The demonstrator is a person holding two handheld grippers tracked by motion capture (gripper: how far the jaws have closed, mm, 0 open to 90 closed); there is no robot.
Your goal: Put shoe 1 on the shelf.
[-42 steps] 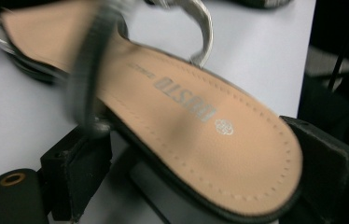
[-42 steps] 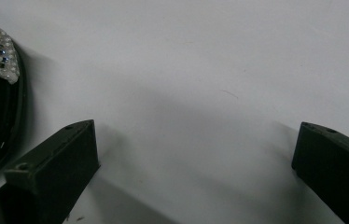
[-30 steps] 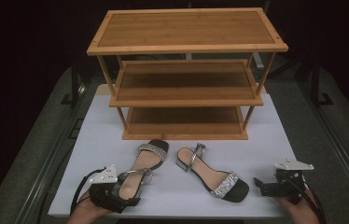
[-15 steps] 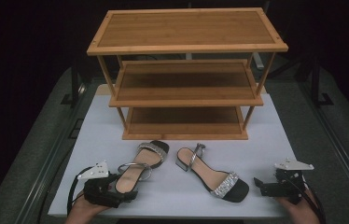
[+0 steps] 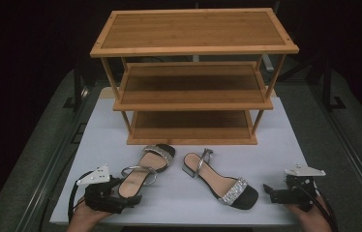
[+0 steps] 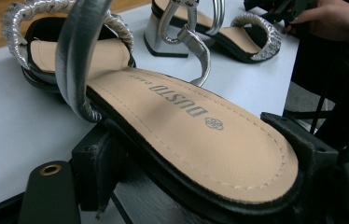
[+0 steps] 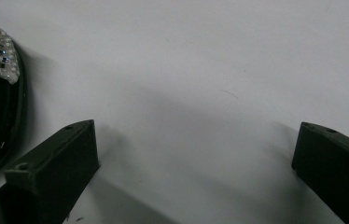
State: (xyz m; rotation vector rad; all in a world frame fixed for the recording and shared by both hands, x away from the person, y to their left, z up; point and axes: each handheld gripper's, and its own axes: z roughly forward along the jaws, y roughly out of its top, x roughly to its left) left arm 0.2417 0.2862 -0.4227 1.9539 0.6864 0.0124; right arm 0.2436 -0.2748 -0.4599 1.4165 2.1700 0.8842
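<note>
My left tool (image 5: 129, 199) clenches the near sandal's (image 5: 143, 170) heel end to lift it toward the rack (image 5: 192, 104), while my right tool (image 5: 269, 191) idles released at the worktop's (image 5: 184, 200) near right corner.

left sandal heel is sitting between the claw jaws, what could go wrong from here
1. The left claw grips only the heel end of the left sandal, so the long toe end may droop or swing when lifted.
2. Its loose ankle strap could snag on the shelf.
3. Swinging sideways, it might knock the other sandal.
</note>
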